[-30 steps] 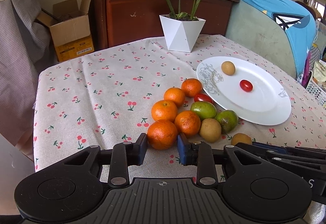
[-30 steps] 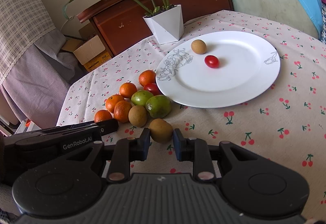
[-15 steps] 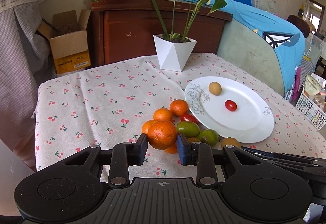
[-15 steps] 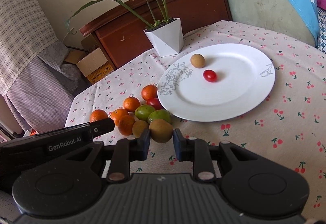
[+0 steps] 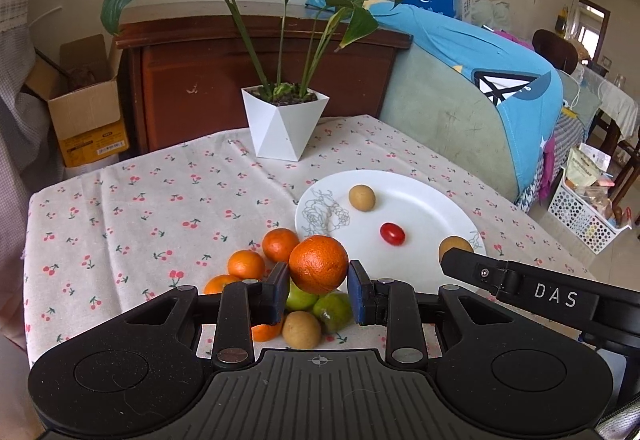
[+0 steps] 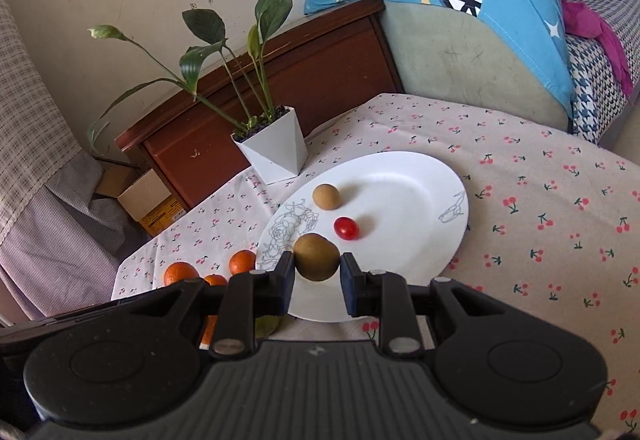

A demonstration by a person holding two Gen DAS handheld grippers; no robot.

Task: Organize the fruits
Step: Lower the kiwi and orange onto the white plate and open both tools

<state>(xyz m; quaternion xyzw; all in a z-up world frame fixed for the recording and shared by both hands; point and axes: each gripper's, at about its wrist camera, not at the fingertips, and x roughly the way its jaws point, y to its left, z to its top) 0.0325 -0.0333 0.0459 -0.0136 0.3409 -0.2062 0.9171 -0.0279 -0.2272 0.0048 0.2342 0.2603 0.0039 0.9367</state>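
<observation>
Transfer step: we carry a mandarin (image 5: pixel 318 264) clamped in the left claw (image 5: pixel 318 290) and a kiwi (image 6: pixel 316 257) clamped in the right claw (image 6: pixel 316 282) above the table (image 5: pixel 140 208), next lowering both onto the white plate (image 6: pixel 420 200).

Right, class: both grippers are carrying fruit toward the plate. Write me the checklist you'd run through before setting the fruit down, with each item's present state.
1. Left gripper shut on the orange: ok.
2. Right gripper shut on the brown fruit: ok.
3. Both fruits lifted off the tablecloth: ok.
4. Bare room on the plate beside the small brown fruit and tomato: ok.
5. Orange over the plate: not ok.
6. Grip firmness: cannot tell.
</observation>
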